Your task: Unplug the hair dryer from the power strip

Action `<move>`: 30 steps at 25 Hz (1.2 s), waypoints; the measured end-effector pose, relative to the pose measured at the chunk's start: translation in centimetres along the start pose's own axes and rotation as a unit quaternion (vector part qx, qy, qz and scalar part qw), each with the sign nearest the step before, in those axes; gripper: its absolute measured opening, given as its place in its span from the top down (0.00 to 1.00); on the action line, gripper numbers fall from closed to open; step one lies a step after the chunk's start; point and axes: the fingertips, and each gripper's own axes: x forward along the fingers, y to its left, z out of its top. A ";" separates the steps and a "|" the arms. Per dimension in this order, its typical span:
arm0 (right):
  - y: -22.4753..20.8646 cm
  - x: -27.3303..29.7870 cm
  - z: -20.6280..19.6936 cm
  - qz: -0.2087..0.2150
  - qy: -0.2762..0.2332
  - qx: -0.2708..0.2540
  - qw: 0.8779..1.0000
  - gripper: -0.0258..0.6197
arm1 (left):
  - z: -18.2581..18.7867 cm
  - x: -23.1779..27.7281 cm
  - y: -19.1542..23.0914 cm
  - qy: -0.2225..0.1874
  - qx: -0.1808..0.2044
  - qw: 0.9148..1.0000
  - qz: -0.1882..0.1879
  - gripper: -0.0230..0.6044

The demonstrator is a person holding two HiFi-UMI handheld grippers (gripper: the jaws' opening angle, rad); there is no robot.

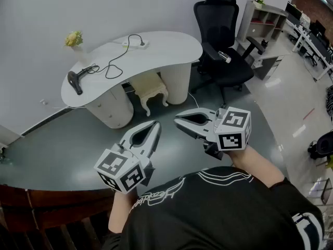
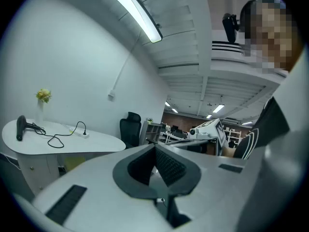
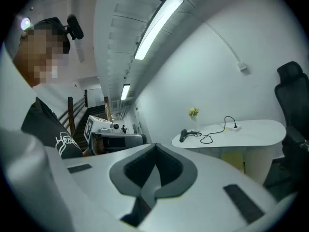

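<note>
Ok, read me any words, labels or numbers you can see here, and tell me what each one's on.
"Hea": the start of a white script print on the person's black shirt; the rest is too warped to read.
No letters on the marker cubes, only black-and-white square patterns.
Any print on the power strip is too small to read.

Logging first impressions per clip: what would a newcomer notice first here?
The left gripper and right gripper, both shut and empty, fill the foreground. Beyond them a white desk holds a black hair dryer at its left end, plugged into a power strip near the wall.
</note>
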 end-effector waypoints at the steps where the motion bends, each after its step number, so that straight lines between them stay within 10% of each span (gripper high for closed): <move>1: -0.1 0.1 0.1 -0.001 0.000 -0.001 1.000 0.96 | 0.0 0.0 0.2 0.000 0.002 1.000 0.001 0.96; 30: -1.5 2.0 -2.2 0.001 -0.007 0.049 0.999 0.96 | -1.6 -1.3 3.1 0.014 0.010 1.000 0.019 0.96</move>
